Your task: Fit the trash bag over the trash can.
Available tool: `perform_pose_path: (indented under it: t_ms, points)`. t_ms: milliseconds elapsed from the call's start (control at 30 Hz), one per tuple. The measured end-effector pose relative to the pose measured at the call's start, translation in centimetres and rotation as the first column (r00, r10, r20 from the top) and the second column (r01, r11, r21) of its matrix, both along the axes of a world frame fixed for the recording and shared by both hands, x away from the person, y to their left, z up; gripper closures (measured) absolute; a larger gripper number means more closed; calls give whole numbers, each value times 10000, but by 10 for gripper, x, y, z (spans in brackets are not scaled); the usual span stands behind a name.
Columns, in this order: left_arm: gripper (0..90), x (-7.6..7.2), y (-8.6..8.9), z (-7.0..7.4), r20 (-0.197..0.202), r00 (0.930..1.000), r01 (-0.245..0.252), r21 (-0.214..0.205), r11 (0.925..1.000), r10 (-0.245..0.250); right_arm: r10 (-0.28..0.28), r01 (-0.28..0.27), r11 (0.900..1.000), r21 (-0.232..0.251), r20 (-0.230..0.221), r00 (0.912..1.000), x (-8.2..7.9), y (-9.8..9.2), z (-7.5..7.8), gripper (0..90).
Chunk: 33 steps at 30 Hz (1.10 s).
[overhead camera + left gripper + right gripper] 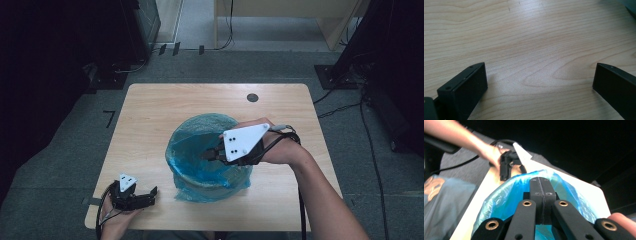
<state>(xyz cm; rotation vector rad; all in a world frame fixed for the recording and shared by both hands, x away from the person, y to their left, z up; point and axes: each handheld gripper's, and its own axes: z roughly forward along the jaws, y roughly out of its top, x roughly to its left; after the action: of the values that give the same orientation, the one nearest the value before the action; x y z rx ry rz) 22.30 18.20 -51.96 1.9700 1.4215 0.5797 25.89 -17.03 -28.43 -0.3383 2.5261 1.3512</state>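
Reaching in from the lower right of the frame, the right gripper (212, 154) hangs over the mouth of one blue bag-lined bin (200, 172) at desk (150, 110) centre, jaws pressed together, empty. Lower left, the left gripper (145, 196) rests on the desk, jaws wide.

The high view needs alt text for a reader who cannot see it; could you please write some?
A person's right gripper, jaws shut, reaches over a bin lined with a blue plastic bag in the middle of a light wooden table. The left gripper, jaws open, rests near the table's front left corner.
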Motion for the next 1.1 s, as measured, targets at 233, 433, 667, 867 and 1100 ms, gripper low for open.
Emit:
perform_pose_path:
  t_ms: [233, 433, 667, 867, 1100]
  points:
    - [0, 0, -2, 0, -6, 10000, 16, 188, 9998, -16, 880, -907, 9823, -1636, -240, 9958, 11, 21, -1, 900]
    - [0, 0, -2, 0, -9, 10000, 6, 179, 9998, -5, 1327, -1324, 9391, -3171, -208, 9909, 22, 46, -6, 900]
    - [0, 0, -2, 0, -3, 10000, 2, 176, 9998, -2, 1878, -1611, 8761, -4543, 139, 9821, 35, 80, -28, 900]
    - [0, 0, -2, 0, -5, 10000, 3, 177, 9998, -3, 2162, -1878, 8138, -5500, -134, 9763, 50, 95, -63, 900]
    - [0, 0, -1, 0, -11, 10000, 20, 193, 9998, -20, 2417, -2377, 8113, -5341, -638, 9683, 58, 103, -88, 900]
